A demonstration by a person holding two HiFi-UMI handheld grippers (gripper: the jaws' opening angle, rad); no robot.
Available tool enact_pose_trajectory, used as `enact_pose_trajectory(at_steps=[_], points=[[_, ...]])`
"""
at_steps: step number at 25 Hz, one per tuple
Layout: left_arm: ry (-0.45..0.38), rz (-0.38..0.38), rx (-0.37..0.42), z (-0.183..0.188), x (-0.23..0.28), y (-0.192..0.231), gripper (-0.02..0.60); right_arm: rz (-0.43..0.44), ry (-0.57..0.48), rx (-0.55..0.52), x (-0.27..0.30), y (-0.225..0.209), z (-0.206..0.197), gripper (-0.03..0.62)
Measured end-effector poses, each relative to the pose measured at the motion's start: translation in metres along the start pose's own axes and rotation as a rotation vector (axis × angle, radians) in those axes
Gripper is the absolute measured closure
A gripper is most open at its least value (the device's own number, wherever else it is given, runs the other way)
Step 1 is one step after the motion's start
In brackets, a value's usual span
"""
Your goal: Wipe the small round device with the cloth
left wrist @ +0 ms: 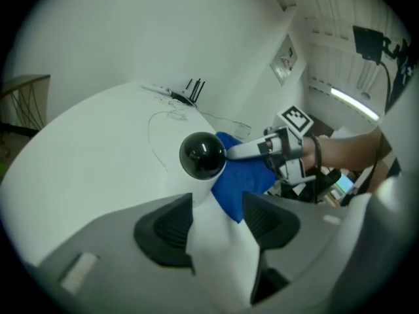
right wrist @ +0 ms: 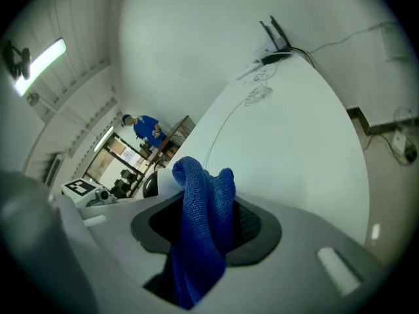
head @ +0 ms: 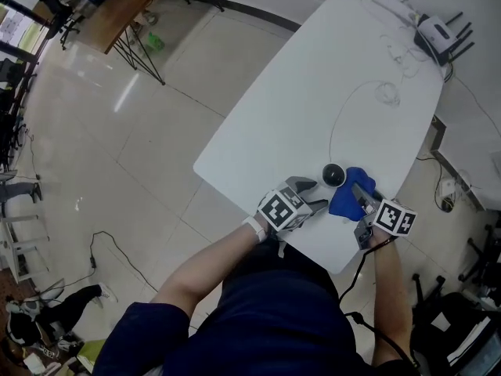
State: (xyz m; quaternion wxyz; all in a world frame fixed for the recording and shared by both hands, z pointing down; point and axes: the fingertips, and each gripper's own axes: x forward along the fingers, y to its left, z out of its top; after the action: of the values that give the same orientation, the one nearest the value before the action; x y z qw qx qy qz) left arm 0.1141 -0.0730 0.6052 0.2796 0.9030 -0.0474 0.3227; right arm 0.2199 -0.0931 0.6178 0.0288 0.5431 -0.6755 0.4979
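One cloth (head: 348, 198) hangs clamped in right gripper (right wrist: 208, 231).

shirt (head: 274, 319) navy | left gripper (head: 317, 200) grey | right gripper (head: 362, 194) grey | cable (head: 354, 276) black

Around the small round device (head: 334, 175), the table (head: 313, 92) lies bare from 9 to 11 o'clock; a cable (head: 332, 131) (thin, lying flat) loops away at 12, the router (head: 441, 37) stands far off at 1, and the cloth (head: 348, 196) crowds 5.
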Motion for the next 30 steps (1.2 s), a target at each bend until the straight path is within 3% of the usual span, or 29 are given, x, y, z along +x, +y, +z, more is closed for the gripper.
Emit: enact_pose_trajectory(at_steps=[4,8,11,13,16,19,23,27,30], points=[[0.009,0.057,0.112,0.002,0.012,0.009,0.344,-0.014,0.129,-0.262,0.03,0.003,0.041,0.43],[0.04,0.067,0.194,0.0,0.017,0.006,0.344,0.08,0.242,-0.532,0.057,0.034,0.068,0.427],[0.051,0.077,0.213,-0.001,0.015,0.006,0.344,0.185,0.341,-0.748,0.078,0.065,0.068,0.425],[0.049,0.084,0.201,-0.003,0.013,0.006,0.344,0.251,0.415,-0.831,0.089,0.082,0.058,0.425],[0.039,0.087,0.188,-0.003,0.012,0.003,0.344,0.293,0.496,-0.875,0.1,0.092,0.045,0.425],[0.027,0.082,0.18,0.0,0.011,0.001,0.344,0.268,0.464,-0.797,0.099,0.088,0.051,0.425],[0.034,0.083,0.173,-0.001,0.011,0.005,0.344,0.183,0.332,-0.532,0.081,0.061,0.065,0.424],[0.061,0.082,0.18,-0.013,0.008,0.005,0.344,0.115,0.15,-0.197,0.042,0.029,0.052,0.422],[0.058,0.088,0.128,-0.021,0.002,0.006,0.348,0.108,0.005,0.105,0.012,0.015,0.027,0.422]])
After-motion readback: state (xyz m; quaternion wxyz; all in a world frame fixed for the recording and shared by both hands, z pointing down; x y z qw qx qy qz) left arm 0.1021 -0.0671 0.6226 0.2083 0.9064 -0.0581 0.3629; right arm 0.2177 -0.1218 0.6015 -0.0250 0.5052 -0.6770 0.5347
